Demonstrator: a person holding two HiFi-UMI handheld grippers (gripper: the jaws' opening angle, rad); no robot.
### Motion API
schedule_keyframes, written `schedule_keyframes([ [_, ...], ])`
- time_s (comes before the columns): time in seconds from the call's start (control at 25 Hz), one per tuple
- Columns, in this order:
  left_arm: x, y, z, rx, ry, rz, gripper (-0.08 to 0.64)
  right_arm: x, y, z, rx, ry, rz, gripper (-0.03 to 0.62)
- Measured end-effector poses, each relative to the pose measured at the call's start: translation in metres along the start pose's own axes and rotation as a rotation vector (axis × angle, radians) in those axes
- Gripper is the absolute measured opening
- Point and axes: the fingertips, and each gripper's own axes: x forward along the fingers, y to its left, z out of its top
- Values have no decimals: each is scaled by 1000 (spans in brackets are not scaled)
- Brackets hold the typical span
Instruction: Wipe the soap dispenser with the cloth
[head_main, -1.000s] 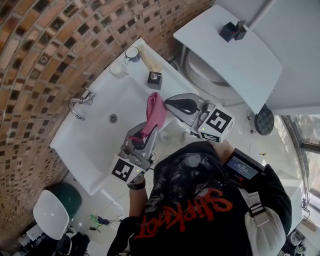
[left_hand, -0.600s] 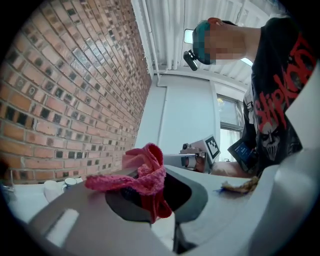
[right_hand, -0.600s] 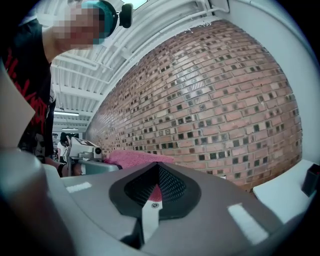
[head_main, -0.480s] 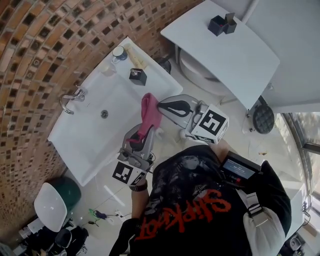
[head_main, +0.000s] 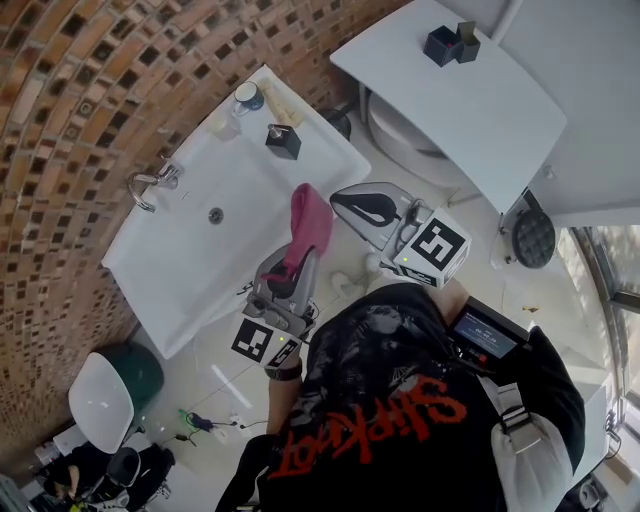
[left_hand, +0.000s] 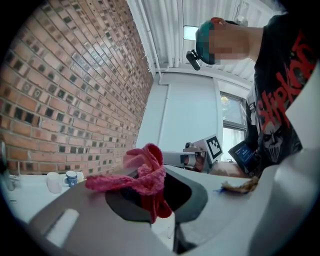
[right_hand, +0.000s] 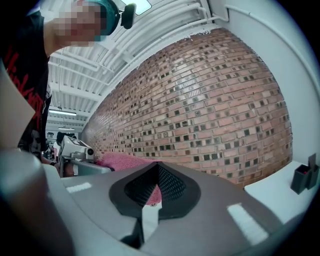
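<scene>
Two smooth grey plastic grippers are held out level in front of the person's black shirt (head_main: 380, 400) with its red print. Each carries a white cube with black square markers at its rear.

The left gripper (head_main: 297, 268) has its jaws clamped on a pink cloth (head_main: 310, 225). The cloth is a soft, nubbly knit, bunched at the jaw tips and standing up in a loose fold over the near edge of the sink. The right gripper (head_main: 340, 202) sits just beside the cloth. Its dark, ribbed pads are pressed fully together with nothing between them, and the pink fabric shows only behind them.

Beyond the grippers lies the sink (head_main: 180, 270), a glossy white rectangular basin with a small round drain (head_main: 215, 214) and a chrome faucet (head_main: 150, 186) at its far side.

The soap dispenser (head_main: 283, 141) is a small black block with a pump on top. It stands on the sink's ledge near the wall, well apart from the cloth and from both grippers. A white mug (head_main: 247, 97) with a dark band stands farther along that ledge.

Behind the ledge rises a wall (head_main: 70, 120) of small shiny brown and rust tiles. Off to the right is a white rounded table (head_main: 470, 110) bearing two small black boxes (head_main: 450, 44).
</scene>
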Motion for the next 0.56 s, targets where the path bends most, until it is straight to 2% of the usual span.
schedule_keyframes([
  [0.08, -8, 5, 5, 6, -8, 3, 40, 5, 5, 4, -9, -8, 0, 0],
  [0.24, -28, 3, 20, 32, -111, -49, 40, 18, 22, 11, -115, 33, 6, 0],
  [0.32, -35, 3, 21, 40, -115, -53, 40, 23, 32, 14, -147, 43, 9, 0],
  [0.56, -54, 7, 30, 26, -107, -37, 40, 30, 49, 15, -159, 64, -18, 0],
])
